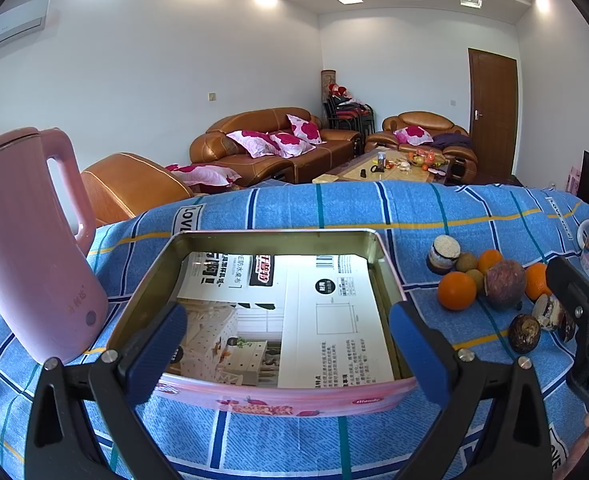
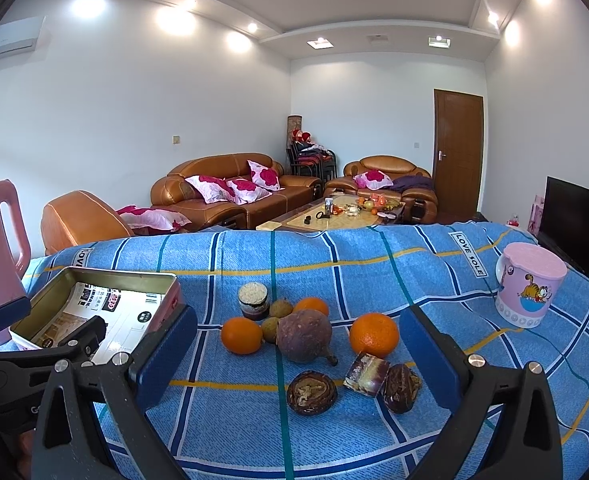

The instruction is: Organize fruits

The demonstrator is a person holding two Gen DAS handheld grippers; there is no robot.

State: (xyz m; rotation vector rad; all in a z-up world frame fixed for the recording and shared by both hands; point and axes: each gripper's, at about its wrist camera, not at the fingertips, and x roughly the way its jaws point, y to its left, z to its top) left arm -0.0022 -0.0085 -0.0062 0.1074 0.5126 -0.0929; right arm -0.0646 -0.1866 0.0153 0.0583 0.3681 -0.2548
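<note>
The fruits sit in a loose cluster on the blue checked cloth (image 2: pixel 374 264) that covers the bench. At the heart of the group is a large purple passion fruit (image 2: pixel 303 335), stem pointing toward the camera. One orange (image 2: pixel 241 335) lies just left of it, a second orange (image 2: pixel 373 334) just right, and a third orange (image 2: pixel 312 305) is partly hidden behind it. Two small brown longans (image 2: pixel 280 307) rest against the passion fruit's far side, next to a cut dark fruit with pale flesh (image 2: pixel 253 300) standing upright. Nearer the camera lie a halved dark fruit (image 2: pixel 311 392), cut face up, a cut wedge (image 2: pixel 365 372) and another dark piece (image 2: pixel 401 387) touching that wedge.

The right tool (image 2: pixel 298 354) hangs low over this cluster with its blue pads spread wide, the near pieces between them, gripping nothing. The left tool (image 1: pixel 288 344) is also spread wide and bare, framing the near end of a pink tin box (image 1: pixel 278 398) to the left of the fruit. The box is open and holds only a printed sheet (image 1: pixel 290 312).

A pink kettle (image 1: pixel 26 248) stands left of the box, and a pink cartoon mug (image 2: pixel 529 283) with a lid stands well apart at the right end of the bench. Brown sofas (image 2: pixel 230 188) fill the room beyond.
</note>
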